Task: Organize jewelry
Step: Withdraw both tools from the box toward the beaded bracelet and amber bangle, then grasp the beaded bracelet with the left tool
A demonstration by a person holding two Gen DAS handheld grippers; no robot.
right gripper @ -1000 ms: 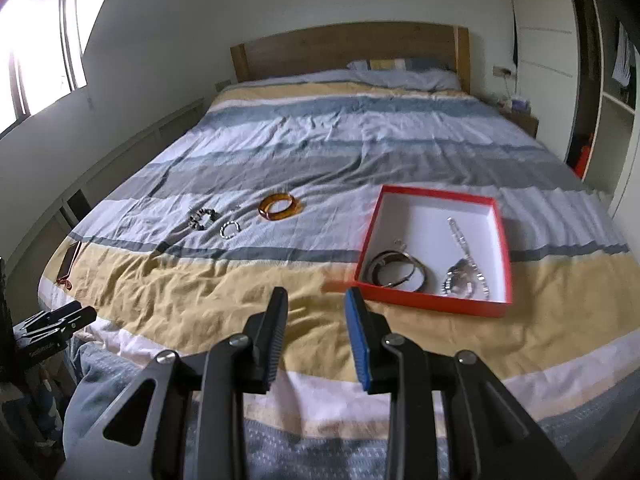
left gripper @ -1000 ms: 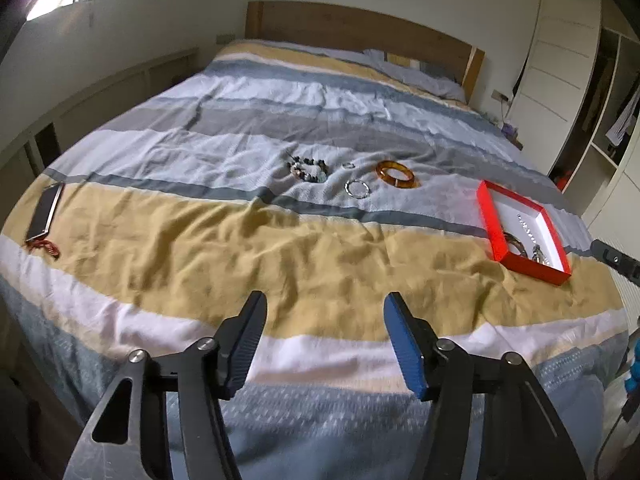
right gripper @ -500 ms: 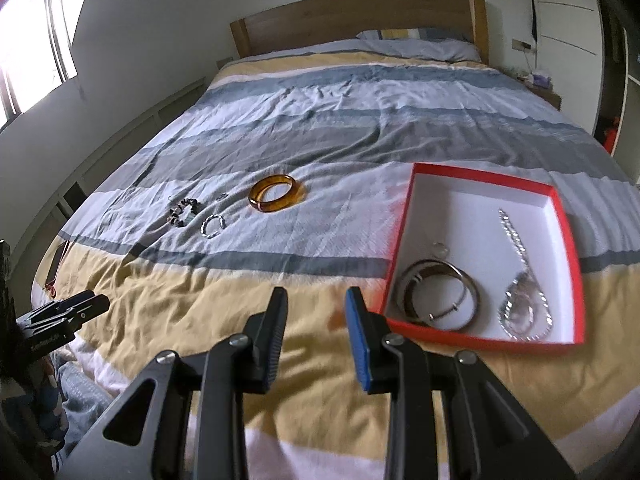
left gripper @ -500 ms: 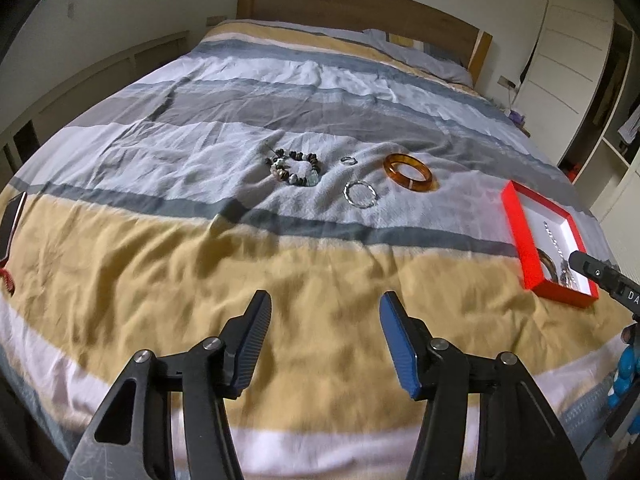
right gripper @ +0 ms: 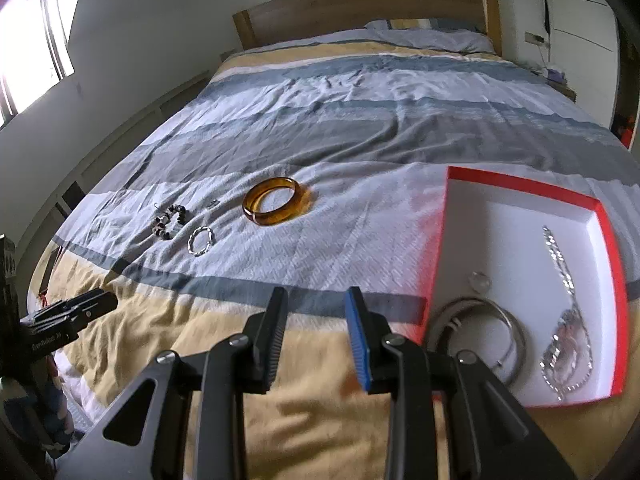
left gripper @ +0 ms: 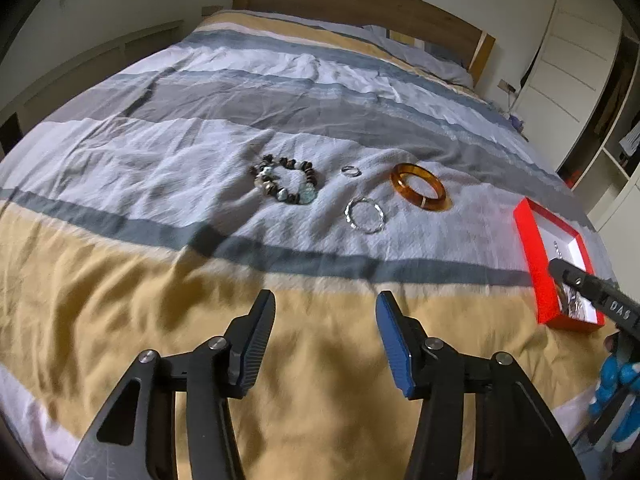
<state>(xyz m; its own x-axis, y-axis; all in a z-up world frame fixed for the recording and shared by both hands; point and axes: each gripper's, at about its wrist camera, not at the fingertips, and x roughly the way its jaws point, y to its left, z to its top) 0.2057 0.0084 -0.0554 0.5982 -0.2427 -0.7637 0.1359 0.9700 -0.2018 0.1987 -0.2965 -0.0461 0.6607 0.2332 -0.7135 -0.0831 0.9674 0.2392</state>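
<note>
On the striped duvet lie a beaded bracelet (left gripper: 285, 182), a small ring (left gripper: 351, 171), a silver twisted bangle (left gripper: 364, 215) and an amber bangle (left gripper: 418, 187); they also show in the right wrist view, the amber bangle (right gripper: 276, 200) nearest. A red box with a white inside (right gripper: 528, 216) holds a dark hoop bracelet (right gripper: 476, 332), a silver chain necklace (right gripper: 566, 320) and a small clear ring (right gripper: 479, 280). My left gripper (left gripper: 325, 312) is open and empty over the yellow stripe, short of the loose jewelry. My right gripper (right gripper: 316, 312) is open and empty, just left of the box.
The bed has a wooden headboard (right gripper: 360, 4) and pillows at the far end. White wardrobes (left gripper: 568, 52) stand to the right. A window (right gripper: 28, 40) is on the left wall. The red box (left gripper: 548, 256) sits near the bed's right edge.
Both grippers have moved forward over the bed toward the jewelry and the box. The jaws of both stay open and empty.
</note>
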